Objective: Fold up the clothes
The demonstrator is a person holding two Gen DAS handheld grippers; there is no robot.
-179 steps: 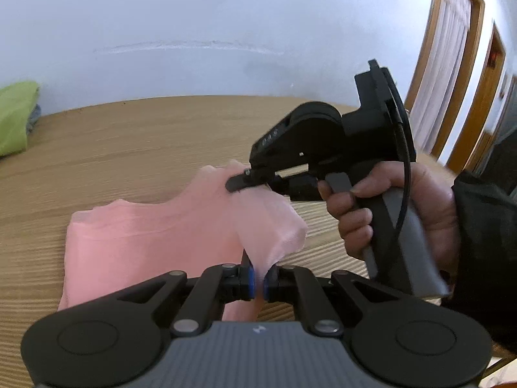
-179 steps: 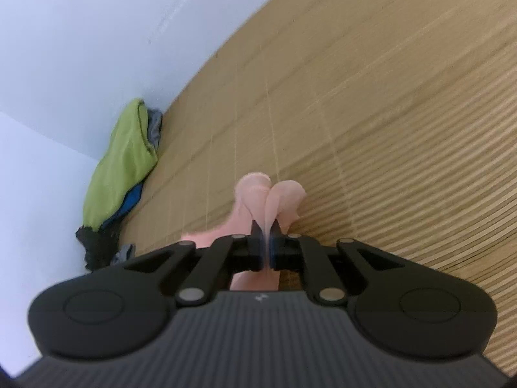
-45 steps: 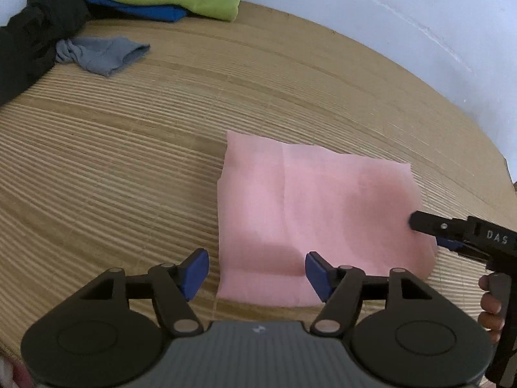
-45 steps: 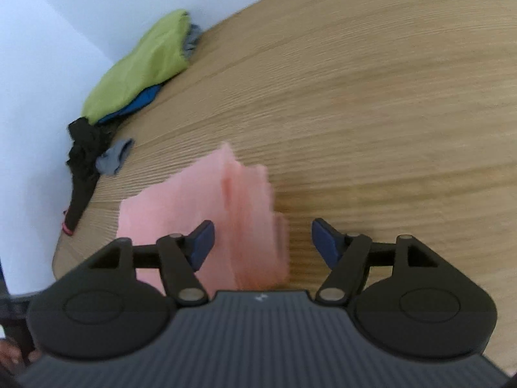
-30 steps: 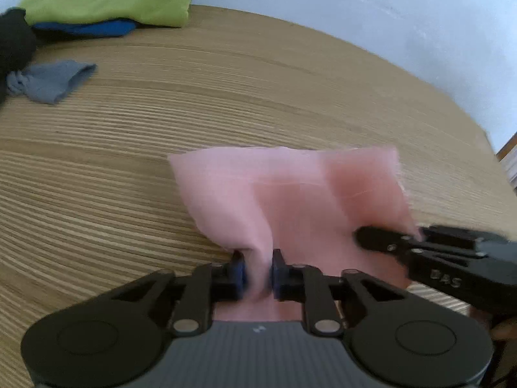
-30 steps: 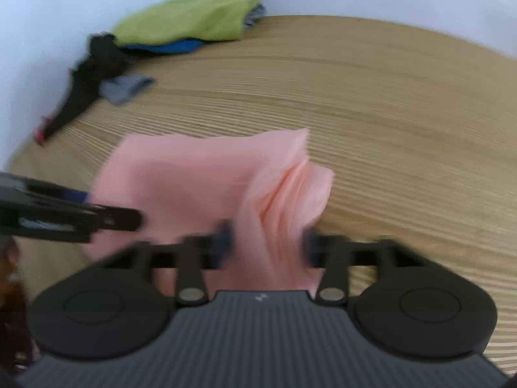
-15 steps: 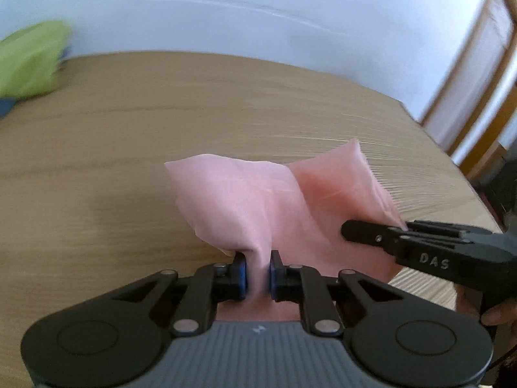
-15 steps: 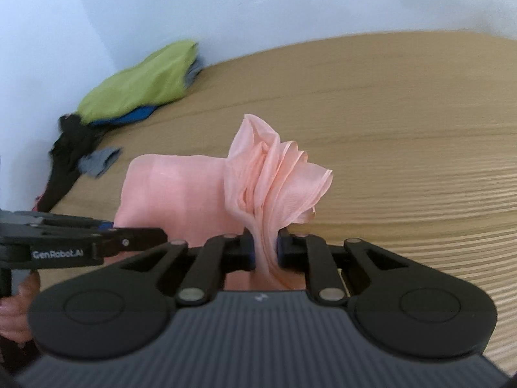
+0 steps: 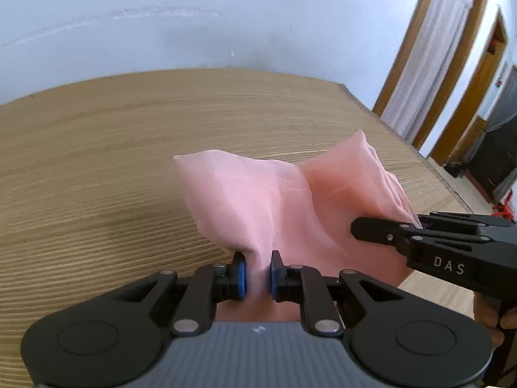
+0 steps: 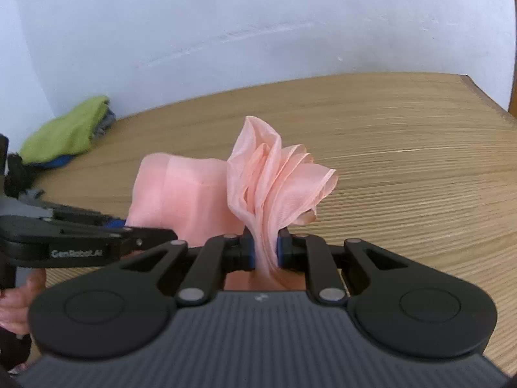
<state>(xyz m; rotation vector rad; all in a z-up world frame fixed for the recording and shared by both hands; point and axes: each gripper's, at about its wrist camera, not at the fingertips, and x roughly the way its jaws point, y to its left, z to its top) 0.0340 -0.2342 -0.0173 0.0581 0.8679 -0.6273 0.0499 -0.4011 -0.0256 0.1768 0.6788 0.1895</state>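
Where lettering can be read, the right gripper (image 9: 362,226) carries "DAS" in pale capitals on the side of its black body in the left wrist view, and the left gripper (image 10: 168,236) carries "GenRobot.AI" on its side in the right wrist view. A small pale logo mark sits on the ribbed grey housing at the bottom centre of each view; it is too small to make out.

Both grippers are held low over the wooden table (image 9: 97,161), side by side, each pointing toward the pale wall. The left gripper (image 9: 257,273) has its blue-padded jaws clamped on a near edge of the pink garment (image 9: 258,207), and the cloth rises from the pinch and spreads back toward the table. The right gripper (image 10: 265,249) is likewise clenched on the pink garment (image 10: 271,187), with a bunched, pleated fan of fabric standing up above its pads. The garment hangs between the two grips, lifted at its near side, with its far part draped toward the tabletop.

At the table's far left corner lies a pile of clothes (image 10: 68,132) topped by a green piece, well apart from the pink one
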